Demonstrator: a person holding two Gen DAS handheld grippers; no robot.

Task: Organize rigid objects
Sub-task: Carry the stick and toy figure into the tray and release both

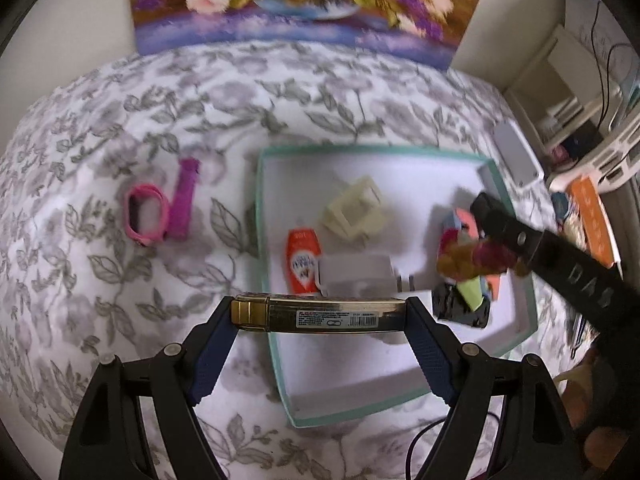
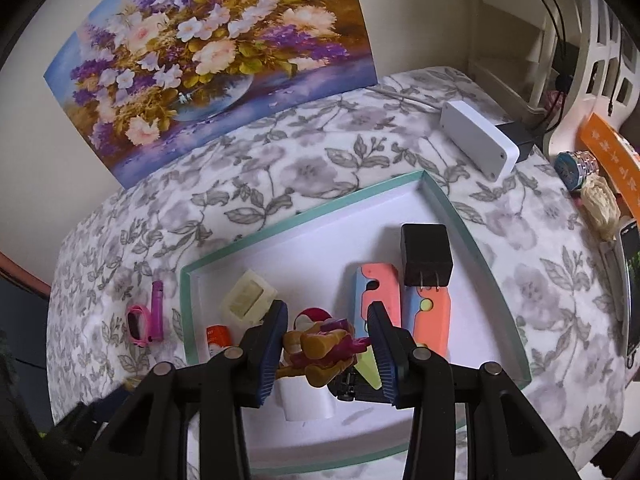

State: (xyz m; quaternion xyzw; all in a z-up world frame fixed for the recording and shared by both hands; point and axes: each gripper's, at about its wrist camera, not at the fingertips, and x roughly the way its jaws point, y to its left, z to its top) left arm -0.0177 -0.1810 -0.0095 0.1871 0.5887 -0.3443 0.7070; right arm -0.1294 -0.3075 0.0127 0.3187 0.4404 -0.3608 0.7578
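your left gripper (image 1: 320, 312) is clamped wide across the ends of the gold tin (image 1: 316, 316), long axis crosswise over the tray's (image 1: 276, 356) near-left rim, while your right gripper (image 2: 328, 344) pinches the toy figure (image 2: 320, 352) further right, over the tray's crowded middle.

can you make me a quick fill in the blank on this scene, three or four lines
1. The left tool is shut on a flat ____-coloured metal case.
2. The right tool grips a small brown and magenta toy figure above the shallow white ____ with a teal rim.
3. The pink wristband lies ____ the tray, on the floral cloth.
4. The black plug adapter lies ____ the tray.

Missing words: gold; tray; outside; inside
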